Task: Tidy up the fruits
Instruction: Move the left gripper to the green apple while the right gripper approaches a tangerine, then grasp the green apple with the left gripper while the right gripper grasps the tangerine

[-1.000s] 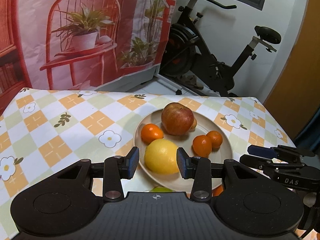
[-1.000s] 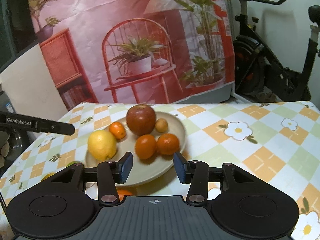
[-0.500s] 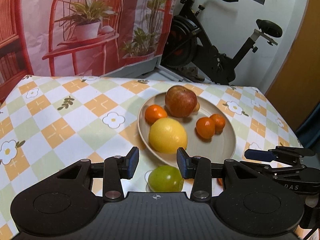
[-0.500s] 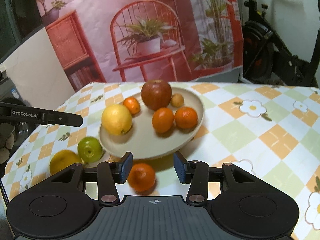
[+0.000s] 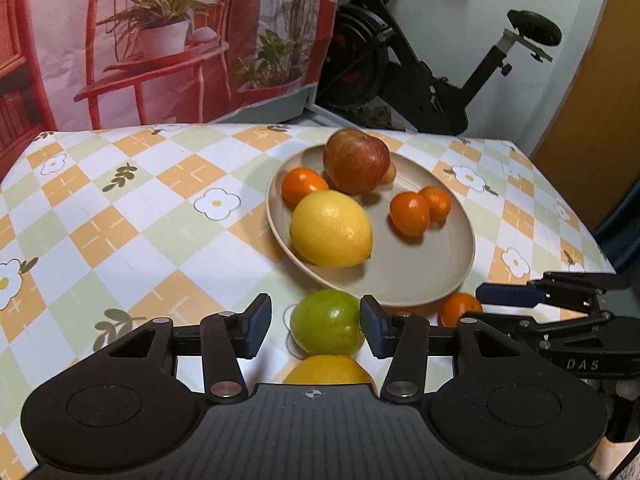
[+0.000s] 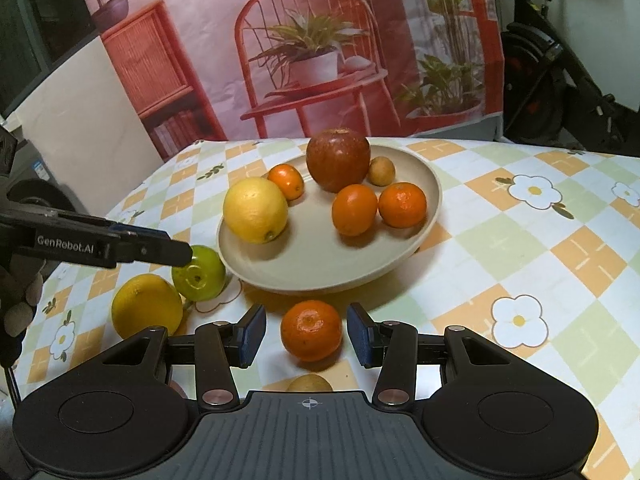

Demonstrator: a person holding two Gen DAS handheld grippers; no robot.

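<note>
Since the earlier frames both grippers have drawn back toward the near table edge, bringing loose fruit into view. The left gripper (image 5: 315, 326) is spread, its jaws flanking the green fruit (image 5: 326, 321) at lower centre, apparently lined up for a pick. The right gripper (image 6: 306, 334) is likewise spread around a loose mandarin (image 6: 311, 330) at lower centre. The plate (image 6: 312, 270), mid-frame, already holds an apple (image 6: 338, 159), a lemon (image 6: 255, 210) and mandarins; a yellow citrus (image 6: 146, 306) waits at lower left.

On the table (image 6: 520, 248) stands a plate (image 6: 428, 208) holding an apple (image 6: 338, 160) behind a lemon (image 6: 255, 210). A mandarin (image 6: 311, 330) lies before the plate.
</note>
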